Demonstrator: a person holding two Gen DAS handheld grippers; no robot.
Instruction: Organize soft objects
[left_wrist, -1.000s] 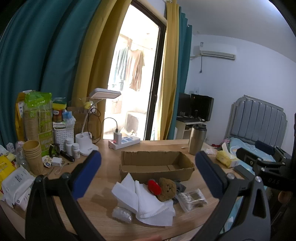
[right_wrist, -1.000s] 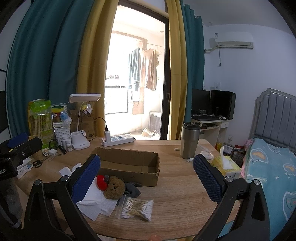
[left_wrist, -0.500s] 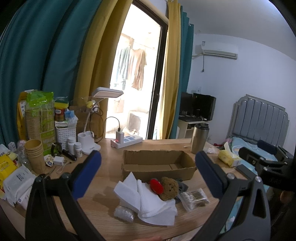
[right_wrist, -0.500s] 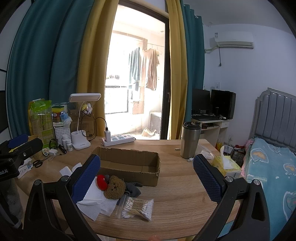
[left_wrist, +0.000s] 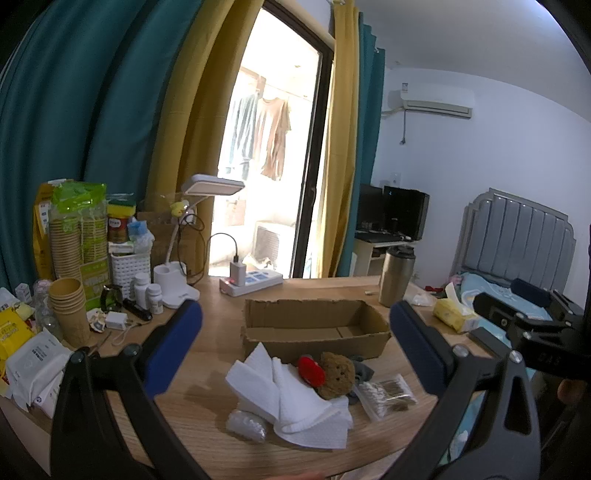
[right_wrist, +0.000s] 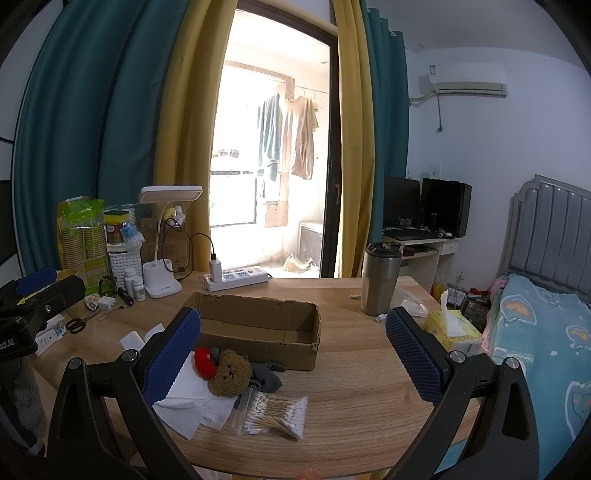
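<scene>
Plush bear (right_wrist: 229, 377): on white cloths (left_wrist: 295, 398), 6 o'clock of cardboard box (right_wrist: 258, 328).
Left gripper (left_wrist: 295, 332): jaws spread, empty.
Right gripper (right_wrist: 291, 336): jaws spread, empty.

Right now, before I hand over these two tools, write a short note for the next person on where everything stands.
Left tool: open, holding nothing, above the table.
Right tool: open, holding nothing, above the table.
Cardboard box: on the table, looks empty.
In front of the box, outside it: the white cloths, with the brown teddy bear lying on them, a red soft piece at its head, and a grey cloth beside it.
Bag of cotton swabs: just in front of the bear.
Done: nothing packed yet.
Left: probably put the soft things into the box.
</scene>
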